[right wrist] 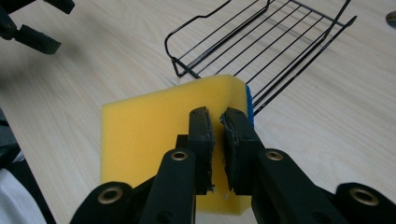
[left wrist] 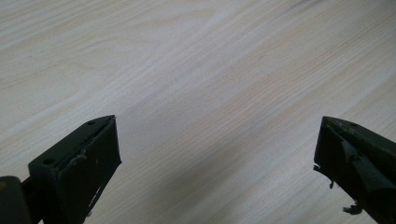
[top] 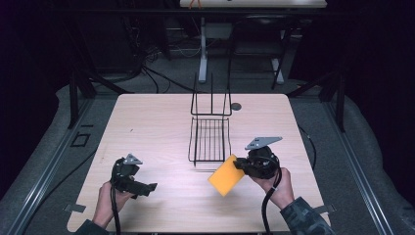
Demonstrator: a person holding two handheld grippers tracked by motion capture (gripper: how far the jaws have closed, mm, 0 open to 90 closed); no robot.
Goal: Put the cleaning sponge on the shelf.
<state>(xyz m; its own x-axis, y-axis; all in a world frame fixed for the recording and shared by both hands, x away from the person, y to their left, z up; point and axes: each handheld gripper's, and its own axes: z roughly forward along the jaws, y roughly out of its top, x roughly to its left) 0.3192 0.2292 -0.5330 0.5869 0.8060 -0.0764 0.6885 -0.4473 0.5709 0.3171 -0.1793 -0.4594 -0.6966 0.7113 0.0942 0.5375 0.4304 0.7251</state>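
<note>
My right gripper (top: 240,165) (right wrist: 217,116) is shut on a yellow sponge (top: 226,175) (right wrist: 149,126) with a blue scrub face, pinching it at one edge. The sponge hangs tilted above the wooden table (top: 161,122), just in front of the near right corner of a black wire rack (top: 210,115) (right wrist: 180,70). Over bare wood at the near left, my left gripper (top: 149,188) (left wrist: 217,121) stands open with nothing between its jaws. It also appears far off in the right gripper view as dark jaws (right wrist: 37,39) at the top left.
The wire rack lies at the table's middle with an upright back section at its far end. A small dark round disc (top: 236,106) (right wrist: 391,18) sits on the table beside the rack's far right corner. Dark stands and cables lie beyond the table's far edge.
</note>
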